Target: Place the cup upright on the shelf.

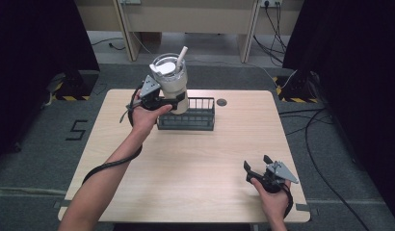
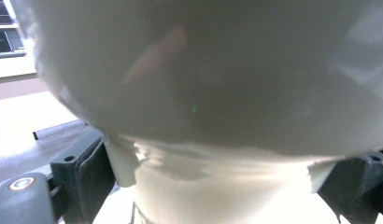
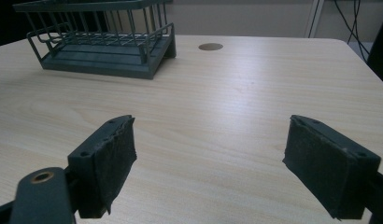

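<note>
tumbler [image 1: 172, 85]: cream-white, tall, clear lid, pale straw [image 1: 182, 57] sticking up and tilted right
tumbler pose: upright, held off the table at the left end of the rack, lower body clamped between the left gripper [image 1: 172, 102] jaws
tumbler close-up [image 2: 217, 93]: wide body above, narrower base between the pads
rack [image 1: 198, 118]: dark wire basket, far-centre of table, nothing visible inside

Cream-white tumbler [image 1: 175, 91] with clear lid and pale straw [image 1: 181, 57]; dark grey wire rack [image 1: 195, 118]; light wood-grain counter [image 1: 200, 163]; black jaws on both grippers; grey floor.
</note>
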Tool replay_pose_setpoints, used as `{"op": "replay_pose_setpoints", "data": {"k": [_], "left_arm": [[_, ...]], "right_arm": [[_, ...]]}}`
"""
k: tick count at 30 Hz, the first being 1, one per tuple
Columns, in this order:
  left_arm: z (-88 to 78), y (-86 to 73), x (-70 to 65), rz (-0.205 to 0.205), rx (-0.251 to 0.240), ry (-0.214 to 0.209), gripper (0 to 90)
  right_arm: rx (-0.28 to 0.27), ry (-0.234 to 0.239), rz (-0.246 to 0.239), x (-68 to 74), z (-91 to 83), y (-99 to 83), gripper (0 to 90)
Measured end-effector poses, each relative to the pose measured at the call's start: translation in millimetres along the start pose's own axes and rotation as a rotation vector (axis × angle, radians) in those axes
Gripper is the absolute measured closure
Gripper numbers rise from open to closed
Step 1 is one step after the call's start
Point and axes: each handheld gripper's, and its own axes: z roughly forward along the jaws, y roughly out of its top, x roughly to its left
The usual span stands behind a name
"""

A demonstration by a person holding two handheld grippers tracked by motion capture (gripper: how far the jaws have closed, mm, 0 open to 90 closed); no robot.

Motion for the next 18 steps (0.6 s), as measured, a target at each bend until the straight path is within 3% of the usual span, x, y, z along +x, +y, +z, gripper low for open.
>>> {"op": "replay_pose_setpoints", "data": {"k": [9,14,15,16,18], "left_arm": [[8.9,-4.0,4.4,-0.016,0.008,0.018,9.9],[14.9,-3.9,5.9,-0.008,0.021,0.023,9.9],[16.7,-3.6,7.8,0.014,0.013,0.026,9.9],[17.3,-4.8,6.0,-0.015,0.023,0.025,9.9],[20.1,-5.2,8.5,0.010,0.018,0.031,9.9]], "right_arm": [[0.000,0.002,0.000,0.1,-0.2,-0.1,17.0],[0.001,0.003,-0.001,0.1,-0.1,0.0,17.0],[0.002,0.003,-0.002,0.1,0.0,0.0,17.0],[0.002,0.002,-0.002,0.2,-0.1,0.0,17.0],[0.001,0.003,-0.002,0.3,-0.2,-0.1,17.0]]}}
